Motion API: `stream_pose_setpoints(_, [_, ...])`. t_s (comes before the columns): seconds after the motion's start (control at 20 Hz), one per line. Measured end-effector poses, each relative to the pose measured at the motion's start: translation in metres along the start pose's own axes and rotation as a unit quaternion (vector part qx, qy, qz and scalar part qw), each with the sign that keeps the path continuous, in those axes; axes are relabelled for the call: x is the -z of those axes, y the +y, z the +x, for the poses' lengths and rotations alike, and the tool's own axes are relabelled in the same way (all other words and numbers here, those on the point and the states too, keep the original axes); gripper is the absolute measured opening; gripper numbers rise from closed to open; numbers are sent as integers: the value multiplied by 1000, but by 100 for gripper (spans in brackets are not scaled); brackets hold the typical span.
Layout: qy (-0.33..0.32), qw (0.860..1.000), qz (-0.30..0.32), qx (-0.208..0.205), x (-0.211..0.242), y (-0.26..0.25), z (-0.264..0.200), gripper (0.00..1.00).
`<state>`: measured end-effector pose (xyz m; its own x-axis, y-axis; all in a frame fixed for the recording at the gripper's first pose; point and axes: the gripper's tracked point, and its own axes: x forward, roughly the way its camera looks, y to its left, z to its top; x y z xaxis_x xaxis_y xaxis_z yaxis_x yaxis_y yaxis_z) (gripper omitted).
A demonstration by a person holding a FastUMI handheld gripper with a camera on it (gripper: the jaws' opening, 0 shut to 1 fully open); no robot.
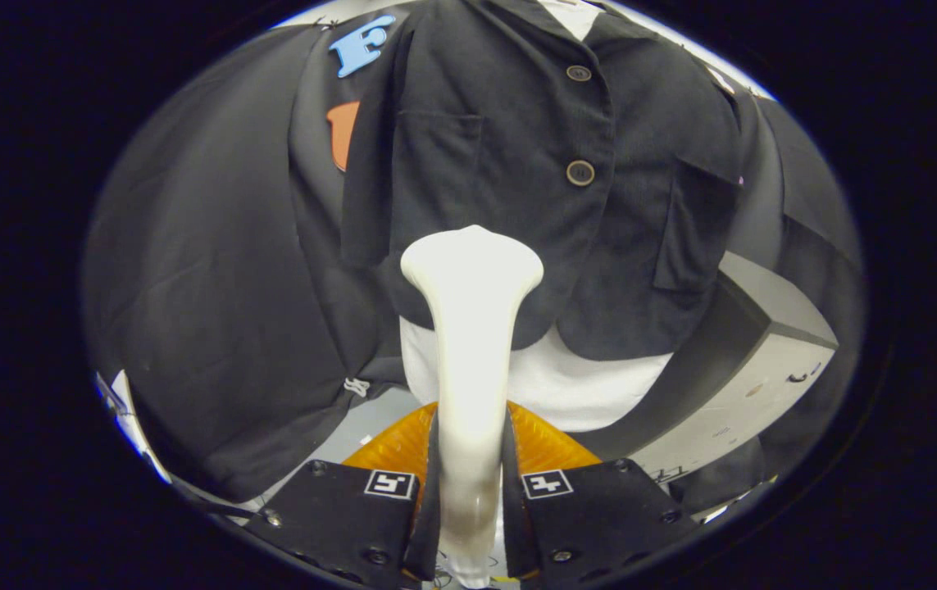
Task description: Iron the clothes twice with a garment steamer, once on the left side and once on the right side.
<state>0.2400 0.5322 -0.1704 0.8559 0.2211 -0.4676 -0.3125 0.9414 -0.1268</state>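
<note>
In the gripper view, we see the garment steamer (470, 328) running straight ahead from between the fingers, its long axis in line with them, the slim handle widening to a flared head at the far end. Our gripper (468, 483) is closed on that handle: both fingers press against it from either side, with no gap showing, so we read the hold as firm.

The clothes lie directly beyond the steamer head: a dark buttoned jacket (534, 164) hanging upright over a white shirt (575, 385), whose hem shows below the jacket. The head sits low on the jacket, near its bottom edge and just to the left of the row of buttons (579, 172). Whether the head touches the cloth or hovers just off it we cannot tell from here.

An orange ridged part (546, 447) shows just behind the fingers, and a pale box-like surface (763, 369) stands off to the right, beside the jacket.

We judge the coming move to turn on the steamer travelling along the jacket's length, up its left panel from this low start, keeping the head square to the cloth.
</note>
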Motion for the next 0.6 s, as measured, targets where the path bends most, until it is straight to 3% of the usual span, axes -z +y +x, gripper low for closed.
stream_pose_setpoints(0.4, [14,1000,1,-11,10,0,0,34])
stream_pose_setpoints(0.6, [7,1000,15,-25,7,-22,-28,34])
